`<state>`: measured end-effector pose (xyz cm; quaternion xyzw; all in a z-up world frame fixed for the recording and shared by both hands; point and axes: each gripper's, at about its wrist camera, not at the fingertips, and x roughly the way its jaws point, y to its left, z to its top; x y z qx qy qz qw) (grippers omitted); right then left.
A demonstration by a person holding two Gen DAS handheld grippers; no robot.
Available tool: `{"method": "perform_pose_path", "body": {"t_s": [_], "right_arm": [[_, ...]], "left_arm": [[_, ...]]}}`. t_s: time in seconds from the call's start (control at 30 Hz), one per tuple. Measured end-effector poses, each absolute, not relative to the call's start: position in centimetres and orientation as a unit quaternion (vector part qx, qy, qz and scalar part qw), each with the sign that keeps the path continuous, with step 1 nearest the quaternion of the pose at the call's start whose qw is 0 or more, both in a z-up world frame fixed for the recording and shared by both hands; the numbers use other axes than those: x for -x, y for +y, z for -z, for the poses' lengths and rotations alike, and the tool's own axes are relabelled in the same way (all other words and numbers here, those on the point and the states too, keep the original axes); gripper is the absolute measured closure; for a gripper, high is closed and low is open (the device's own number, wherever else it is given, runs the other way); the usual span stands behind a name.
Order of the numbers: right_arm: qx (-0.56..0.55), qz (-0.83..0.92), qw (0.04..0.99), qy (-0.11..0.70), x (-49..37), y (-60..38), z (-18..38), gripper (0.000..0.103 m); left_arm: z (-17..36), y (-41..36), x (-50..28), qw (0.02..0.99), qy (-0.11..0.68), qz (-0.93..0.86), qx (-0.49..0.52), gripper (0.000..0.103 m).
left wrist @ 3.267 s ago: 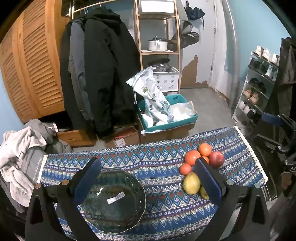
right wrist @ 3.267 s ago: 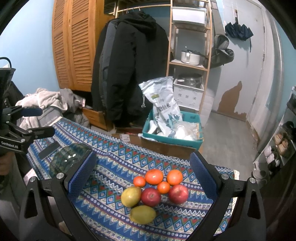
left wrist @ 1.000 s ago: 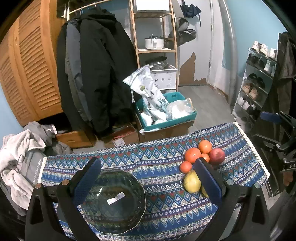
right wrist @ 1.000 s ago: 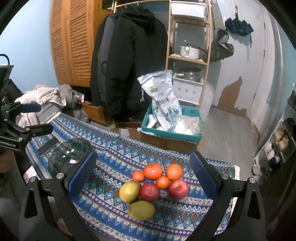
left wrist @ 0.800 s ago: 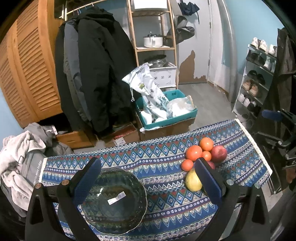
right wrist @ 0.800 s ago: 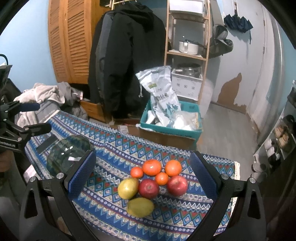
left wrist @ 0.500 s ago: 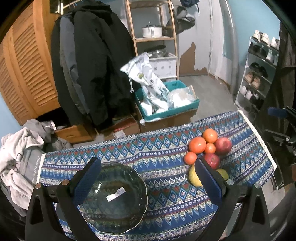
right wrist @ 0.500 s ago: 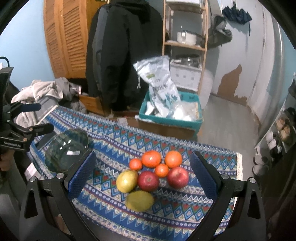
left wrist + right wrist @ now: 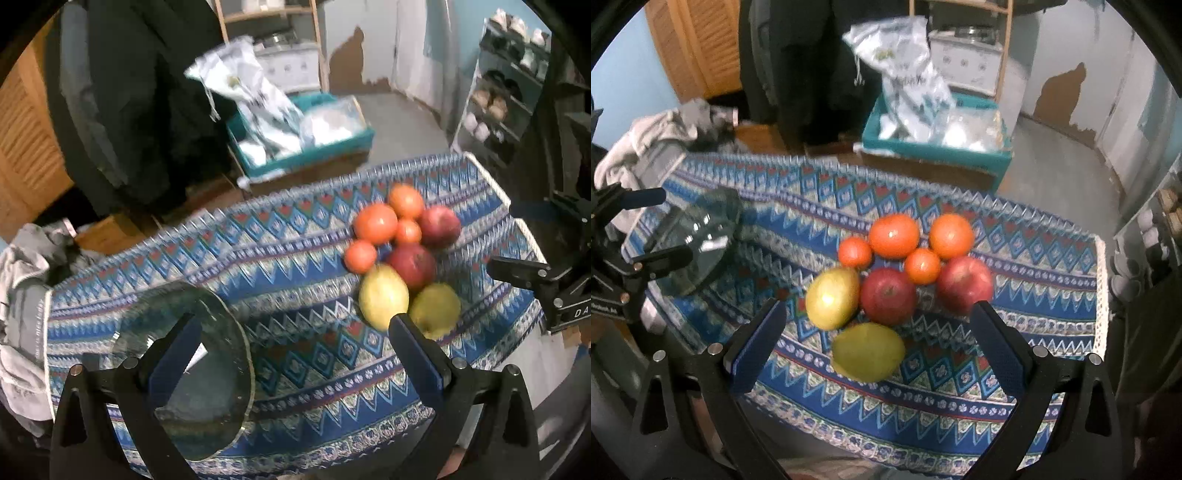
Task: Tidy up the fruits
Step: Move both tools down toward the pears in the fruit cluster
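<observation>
The approach step was in hand: the right gripper [image 9: 875, 343] hung wide open and empty over the fruit [image 9: 888, 296] clustered on the desk [image 9: 1015, 373], jaws either side of the nearest pear [image 9: 868, 351]. The left gripper [image 9: 295, 358], likewise open and empty, hovered at the glass bowl [image 9: 207, 373], apparently not touching it, though blur made this uncertain. Next the right needed to lower and close on one fruit.

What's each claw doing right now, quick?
Left claw: open, empty, over the bowl edge.
Right claw: open, empty, above the fruit.
</observation>
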<state>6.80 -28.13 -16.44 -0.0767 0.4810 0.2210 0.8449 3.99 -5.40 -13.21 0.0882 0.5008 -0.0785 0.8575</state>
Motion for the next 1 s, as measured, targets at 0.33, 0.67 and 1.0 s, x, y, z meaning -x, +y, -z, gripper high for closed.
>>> {"method": "perform_pose_path", "body": {"t_s": [0.33, 0.67, 1.0], "right_arm": [[0.108, -0.235, 0.790, 0.556, -7.6, -26.6, 22.9, 0.004], [0.105, -0.240, 0.759, 0.596, -8.9, -26.2, 27.8, 0.004], [0.077, -0.272, 0.731, 0.621, -10.1, -25.6, 30.7, 0.019]], "left_arm": [[18.5, -6.2, -5.6, 0.820, 0.558, 0.089, -0.089, 0.001], [20.9, -7.1, -6.6, 0.804, 0.579, 0.103, -0.090, 0.001], [22.9, -8.3, -7.4, 0.787, 0.598, 0.120, -0.092, 0.001]]}}
